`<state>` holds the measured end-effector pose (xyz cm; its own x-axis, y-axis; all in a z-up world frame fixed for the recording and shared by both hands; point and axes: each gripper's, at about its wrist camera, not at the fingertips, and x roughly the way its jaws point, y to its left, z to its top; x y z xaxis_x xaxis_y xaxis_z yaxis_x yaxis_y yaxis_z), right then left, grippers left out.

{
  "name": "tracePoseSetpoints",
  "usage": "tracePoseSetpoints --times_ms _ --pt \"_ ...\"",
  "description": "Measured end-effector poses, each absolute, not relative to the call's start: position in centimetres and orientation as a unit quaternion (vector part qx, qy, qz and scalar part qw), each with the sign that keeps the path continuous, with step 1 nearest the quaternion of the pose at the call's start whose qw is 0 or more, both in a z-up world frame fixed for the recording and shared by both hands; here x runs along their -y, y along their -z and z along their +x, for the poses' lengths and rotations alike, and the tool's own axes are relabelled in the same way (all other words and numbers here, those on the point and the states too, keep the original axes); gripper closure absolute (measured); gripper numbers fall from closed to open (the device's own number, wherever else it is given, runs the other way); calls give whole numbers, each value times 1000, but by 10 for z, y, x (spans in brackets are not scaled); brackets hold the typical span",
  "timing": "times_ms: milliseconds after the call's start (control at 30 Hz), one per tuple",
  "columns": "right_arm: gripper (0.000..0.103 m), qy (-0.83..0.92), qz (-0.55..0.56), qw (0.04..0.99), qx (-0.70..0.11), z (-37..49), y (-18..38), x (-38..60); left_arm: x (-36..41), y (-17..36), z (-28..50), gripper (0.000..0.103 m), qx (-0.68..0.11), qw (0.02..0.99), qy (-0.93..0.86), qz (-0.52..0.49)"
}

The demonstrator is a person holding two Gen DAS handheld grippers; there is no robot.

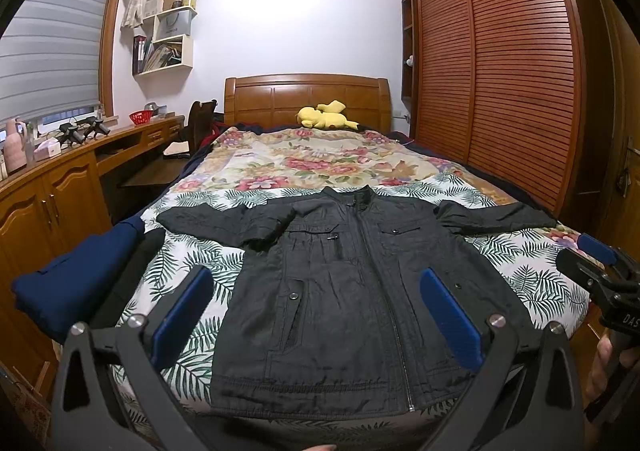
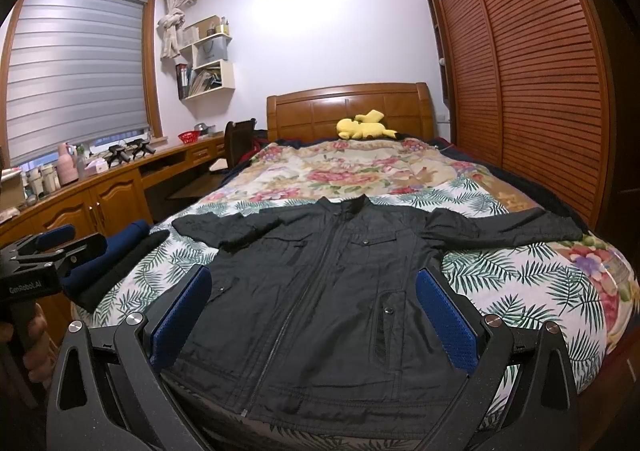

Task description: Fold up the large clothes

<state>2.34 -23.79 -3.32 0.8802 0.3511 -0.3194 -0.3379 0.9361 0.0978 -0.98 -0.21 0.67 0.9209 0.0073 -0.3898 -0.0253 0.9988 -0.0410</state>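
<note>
A black zip-up jacket lies flat, front up, on the bed, collar toward the headboard, both sleeves spread sideways; it also shows in the right wrist view. My left gripper hovers open and empty above the jacket's lower half, blue pads wide apart. My right gripper hovers open and empty over the same area. The right gripper shows at the right edge of the left wrist view. The left gripper shows at the left edge of the right wrist view.
The bed has a leaf-print sheet and a floral quilt. Folded navy and black clothes lie at the bed's left edge. A yellow plush toy sits by the headboard. A wooden desk runs left, a wardrobe right.
</note>
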Motion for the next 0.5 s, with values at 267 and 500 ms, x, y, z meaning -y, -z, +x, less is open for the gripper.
tracePoseSetpoints --times_ms 267,500 --pt "0 -177 19 969 -169 23 33 238 3 -7 -9 0 -199 980 -9 -23" --pt "0 -177 19 969 -169 24 33 238 4 -7 -9 0 -199 980 -9 -22"
